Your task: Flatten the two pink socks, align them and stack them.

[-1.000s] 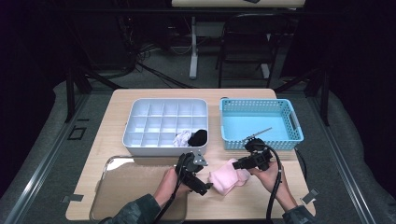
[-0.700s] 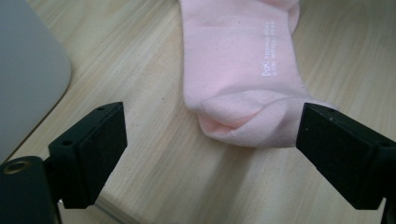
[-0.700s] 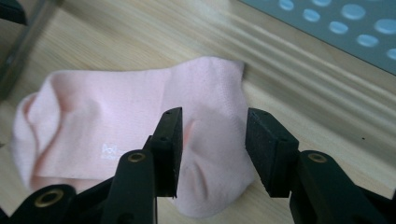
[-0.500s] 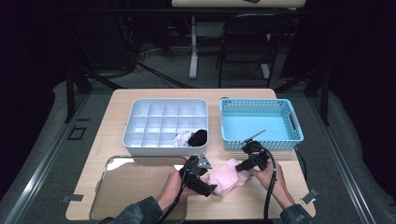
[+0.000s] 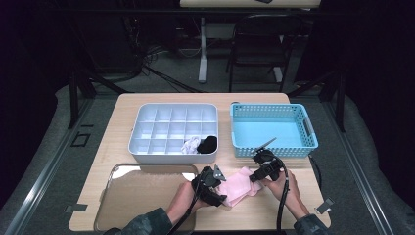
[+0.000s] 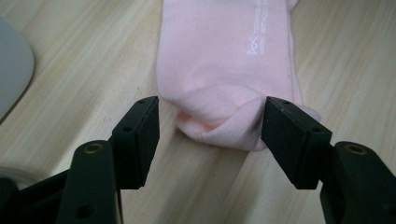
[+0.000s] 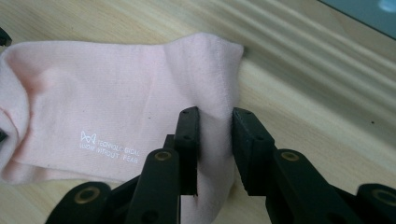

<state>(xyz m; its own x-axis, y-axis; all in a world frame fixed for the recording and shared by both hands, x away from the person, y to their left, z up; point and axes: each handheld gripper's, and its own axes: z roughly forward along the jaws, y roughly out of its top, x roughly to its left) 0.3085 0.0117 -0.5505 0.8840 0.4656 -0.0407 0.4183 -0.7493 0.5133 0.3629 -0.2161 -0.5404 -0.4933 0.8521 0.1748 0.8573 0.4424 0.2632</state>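
We find the pink sock (image 5: 239,185) flat on the table (image 5: 147,98), in front of the basket (image 5: 274,129). The right gripper (image 7: 215,140) has just been closing and pinches a raised fold at one end. The left gripper (image 6: 210,135) has just been closing too; its fingers (image 6: 142,135) straddle the other end, spread, not gripping. We advise closing squarely before lifting.

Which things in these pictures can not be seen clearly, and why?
- Sock, right gripper view: small white print, too blurred to read.
- Sock, high view: both grippers cover its ends.
- Two bundles in the organizer, high view: too small to identify.
- Tray, left gripper view: cut off by the left edge.
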